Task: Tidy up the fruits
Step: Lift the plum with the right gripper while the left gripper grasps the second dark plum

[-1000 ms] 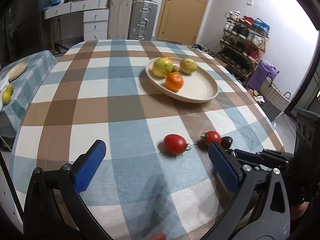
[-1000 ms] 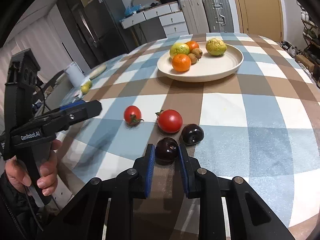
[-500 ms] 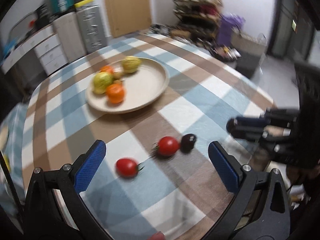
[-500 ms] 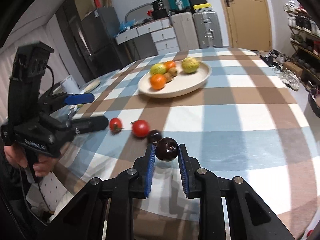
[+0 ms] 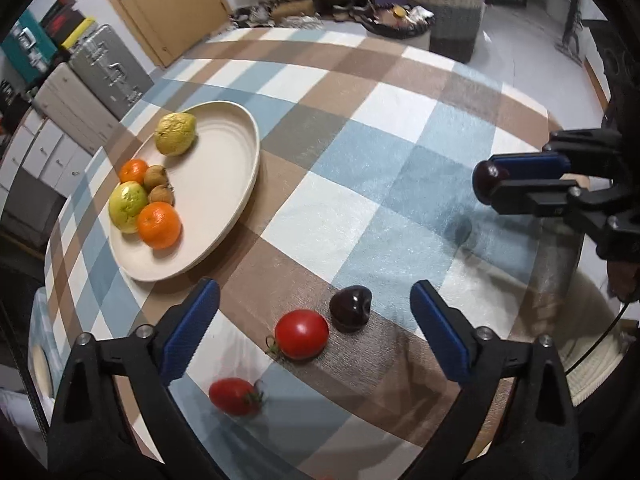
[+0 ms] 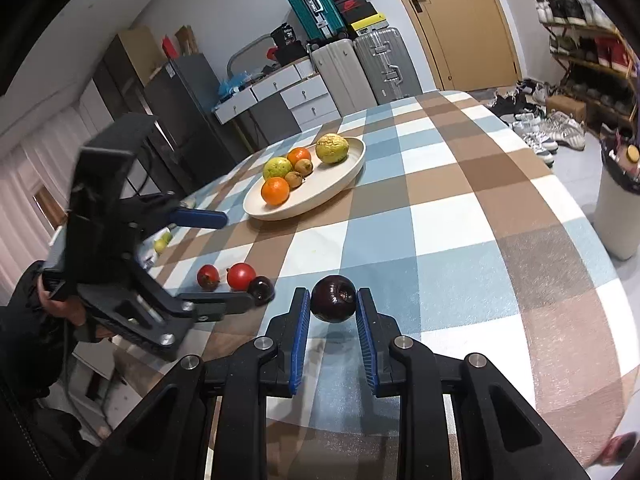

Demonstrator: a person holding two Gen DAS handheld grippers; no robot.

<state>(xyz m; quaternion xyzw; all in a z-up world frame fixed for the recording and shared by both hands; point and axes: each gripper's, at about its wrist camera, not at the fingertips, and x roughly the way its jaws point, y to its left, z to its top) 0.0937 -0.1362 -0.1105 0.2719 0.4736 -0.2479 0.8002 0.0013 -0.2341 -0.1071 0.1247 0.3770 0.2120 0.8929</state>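
Left wrist view, left to right. A cream plate (image 5: 224,184) lies up and to the left of the left gripper (image 5: 314,330), its long axis running from lower left to upper right, and carries two oranges, two yellow-green fruits and two small brown ones. The gripper's blue pads stand wide apart and are closing, pressing on nothing. Just inside the left pad lies an oval tomato (image 5: 234,396), long axis roughly crosswise, calyx to the right (slightly blurred). Midway between the pads sits a round tomato (image 5: 302,334), calyx to the lower left, touching a dark plum (image 5: 351,308) toward the right pad.

Right wrist view. The right gripper (image 6: 333,306) is clamped on a second dark plum (image 6: 333,304), lifted clear of the checked tablecloth (image 6: 480,216), its stem dimple facing the camera. The plate (image 6: 340,184) lies ahead, slightly left.
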